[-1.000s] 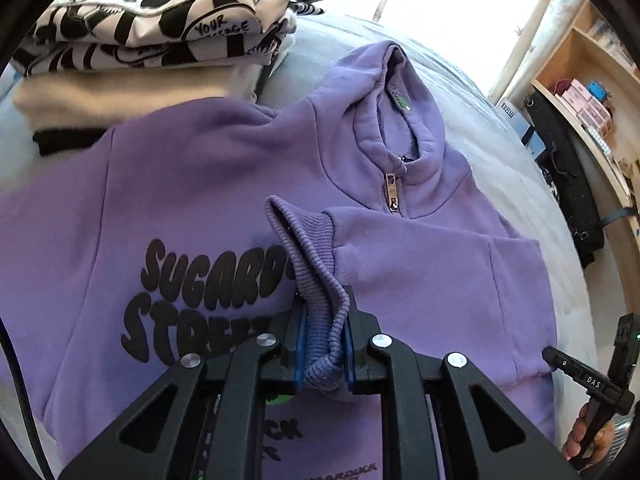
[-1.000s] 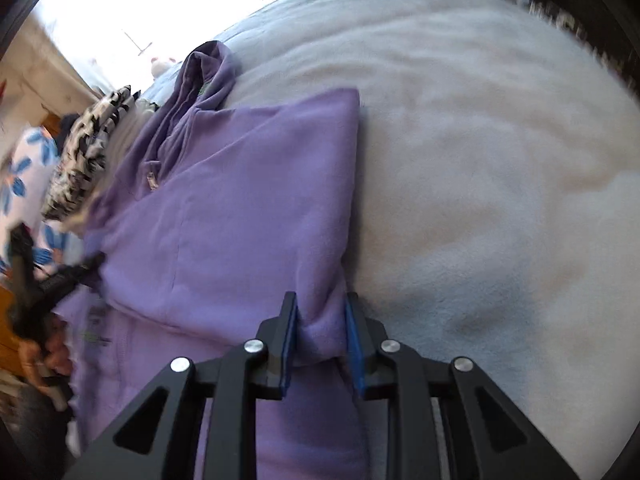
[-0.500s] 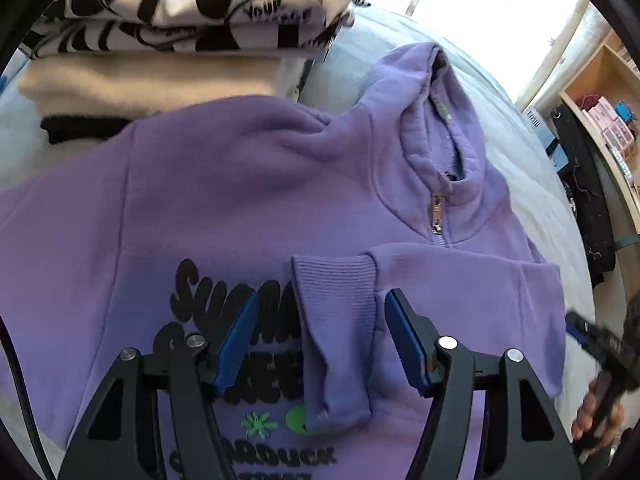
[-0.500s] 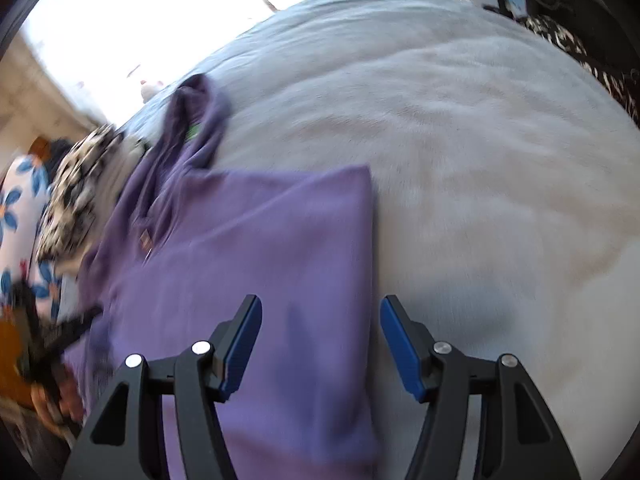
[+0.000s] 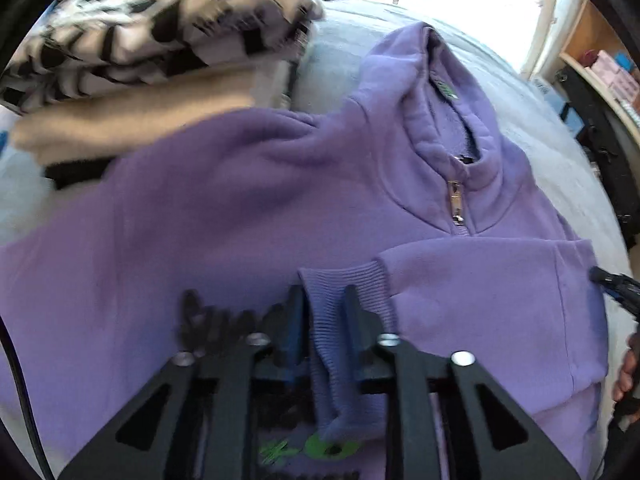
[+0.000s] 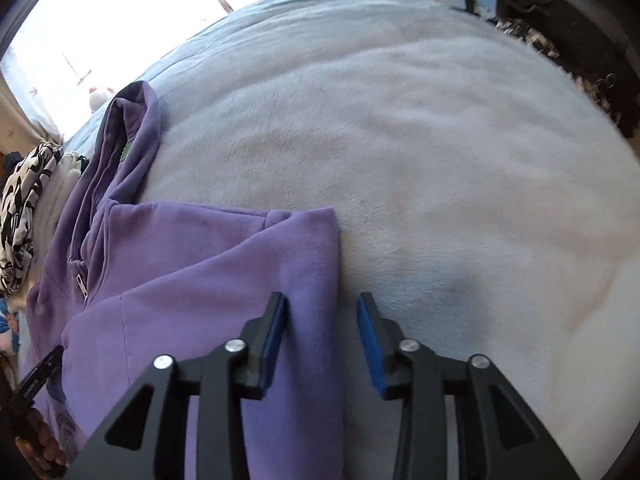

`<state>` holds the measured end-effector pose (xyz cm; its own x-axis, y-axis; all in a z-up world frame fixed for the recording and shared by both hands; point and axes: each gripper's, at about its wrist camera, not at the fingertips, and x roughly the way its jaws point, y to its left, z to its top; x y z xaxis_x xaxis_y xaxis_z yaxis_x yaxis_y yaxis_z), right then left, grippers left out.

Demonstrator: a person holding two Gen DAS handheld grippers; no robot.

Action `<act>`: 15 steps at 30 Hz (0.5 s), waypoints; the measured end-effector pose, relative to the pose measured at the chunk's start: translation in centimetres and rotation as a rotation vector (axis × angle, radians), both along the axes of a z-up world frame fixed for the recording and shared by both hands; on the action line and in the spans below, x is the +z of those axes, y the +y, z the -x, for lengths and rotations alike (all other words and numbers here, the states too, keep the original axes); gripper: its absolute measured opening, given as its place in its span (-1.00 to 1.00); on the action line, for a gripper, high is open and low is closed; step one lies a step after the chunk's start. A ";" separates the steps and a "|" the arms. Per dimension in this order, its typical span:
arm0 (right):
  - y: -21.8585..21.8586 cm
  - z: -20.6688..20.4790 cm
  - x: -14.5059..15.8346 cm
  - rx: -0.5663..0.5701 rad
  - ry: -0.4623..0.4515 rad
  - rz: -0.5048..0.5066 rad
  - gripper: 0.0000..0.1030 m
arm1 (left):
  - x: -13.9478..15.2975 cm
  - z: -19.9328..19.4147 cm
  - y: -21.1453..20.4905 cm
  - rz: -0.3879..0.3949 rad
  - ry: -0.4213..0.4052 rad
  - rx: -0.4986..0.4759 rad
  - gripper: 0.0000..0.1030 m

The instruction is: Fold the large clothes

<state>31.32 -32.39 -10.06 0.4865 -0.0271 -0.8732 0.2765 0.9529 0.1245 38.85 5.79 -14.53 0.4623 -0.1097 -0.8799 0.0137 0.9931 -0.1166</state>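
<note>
Blue-padded left claw (image 5: 322, 320) is straddling the ribbed purple sleeve cuff (image 5: 344, 304), jaws just closing in but not yet pinching. At three o'clock, the right claw (image 6: 322, 328) is likewise narrowing, parted, around the folded shoulder edge of the purple fleece hoodie (image 6: 200, 272), lying flat on the grey plush bed (image 6: 440, 160), probably to tidy the sleeve fold.

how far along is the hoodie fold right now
Done: one sleeve is folded across the purple hoodie, its ribbed cuff lying over the chest print. In hand: the left gripper straddles that cuff, jaws just closing in; the right gripper straddles the folded side edge, also narrowing, pads not pressing. Left: the other side is still spread out, and the hood is unfolded.
</note>
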 end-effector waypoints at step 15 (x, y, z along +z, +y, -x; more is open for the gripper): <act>14.7 6.4 1.2 0.346 -0.021 -0.025 -0.26 | 2.6 7.9 -6.7 -0.018 -0.028 -0.085 -0.10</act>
